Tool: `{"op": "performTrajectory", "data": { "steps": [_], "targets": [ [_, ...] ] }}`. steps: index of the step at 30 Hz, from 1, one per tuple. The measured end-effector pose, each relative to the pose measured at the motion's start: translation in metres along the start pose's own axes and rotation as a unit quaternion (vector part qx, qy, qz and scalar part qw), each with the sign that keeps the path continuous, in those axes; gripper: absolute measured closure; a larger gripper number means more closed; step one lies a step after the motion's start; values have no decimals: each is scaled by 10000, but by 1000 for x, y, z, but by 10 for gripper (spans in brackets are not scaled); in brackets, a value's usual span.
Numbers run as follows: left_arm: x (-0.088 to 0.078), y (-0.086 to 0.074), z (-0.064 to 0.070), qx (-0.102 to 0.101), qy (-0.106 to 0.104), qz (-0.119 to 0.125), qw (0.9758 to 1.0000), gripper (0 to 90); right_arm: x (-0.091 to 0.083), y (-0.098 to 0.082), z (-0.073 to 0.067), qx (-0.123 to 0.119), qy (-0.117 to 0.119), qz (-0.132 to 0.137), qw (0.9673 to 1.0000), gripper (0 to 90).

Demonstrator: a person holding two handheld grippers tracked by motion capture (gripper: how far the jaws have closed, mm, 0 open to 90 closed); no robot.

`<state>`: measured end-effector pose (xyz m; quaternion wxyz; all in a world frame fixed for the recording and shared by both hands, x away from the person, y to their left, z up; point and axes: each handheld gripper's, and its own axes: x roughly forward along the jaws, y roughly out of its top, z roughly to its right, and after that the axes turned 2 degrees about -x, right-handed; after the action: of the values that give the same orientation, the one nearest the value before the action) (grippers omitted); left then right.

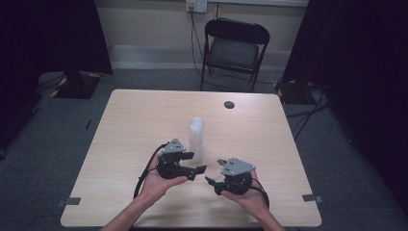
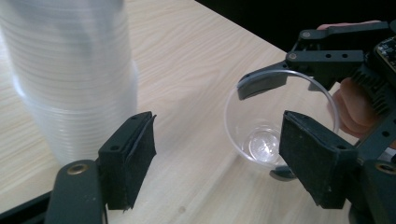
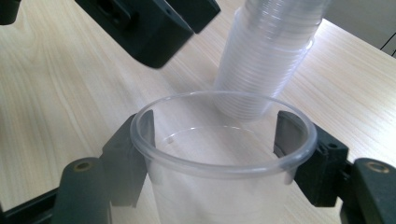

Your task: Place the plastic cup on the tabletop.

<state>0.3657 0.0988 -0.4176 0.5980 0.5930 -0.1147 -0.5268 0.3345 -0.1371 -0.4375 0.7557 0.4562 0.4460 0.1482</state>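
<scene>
Grey carpet lies all around a pale wooden table (image 1: 144, 120), and a black folding chair (image 1: 234, 48) stands behind it by the wall. Near the far edge of the table is a small dark round spot (image 1: 229, 104).

On the table stands a tall stack of clear plastic cups (image 1: 196, 137), one inside the other. It stands upright, near the middle of the table.

Two hands come in from the near side, and each holds a black claw.

In the high view the left claw (image 1: 196, 162) is just beside the bottom of the stack. Its jaws stand wide apart, and nothing is between them. In the left claw view the stack is next to one jaw, but the jaw does not touch it.

The right claw (image 1: 215, 171) is a little way from the stack, on the right. It holds one clear cup (image 3: 224, 163) (you can see right through it). One jaw pad presses on each side of the cup, just under its rim. The cup's open mouth faces the left claw, so the left claw view looks down into it.
</scene>
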Motion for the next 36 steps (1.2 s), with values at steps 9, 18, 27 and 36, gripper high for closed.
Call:
{"op": "performTrajectory", "data": {
  "steps": [9,18,27,36],
  "targets": [
    [-7,-3,-1,157,227,107,9996,212,-1,-3,8,290,-77,-17,9995,290],
    [-27,-16,-16,243,543,151,9981,190,-8,-4,19,526,-230,89,9983,291],
    [-37,-27,-27,209,706,106,9972,173,-8,-3,29,716,-287,135,9969,290],
    [-43,-40,-31,214,726,-32,9971,168,-4,1,48,958,-436,260,9941,290]
  ]
}}
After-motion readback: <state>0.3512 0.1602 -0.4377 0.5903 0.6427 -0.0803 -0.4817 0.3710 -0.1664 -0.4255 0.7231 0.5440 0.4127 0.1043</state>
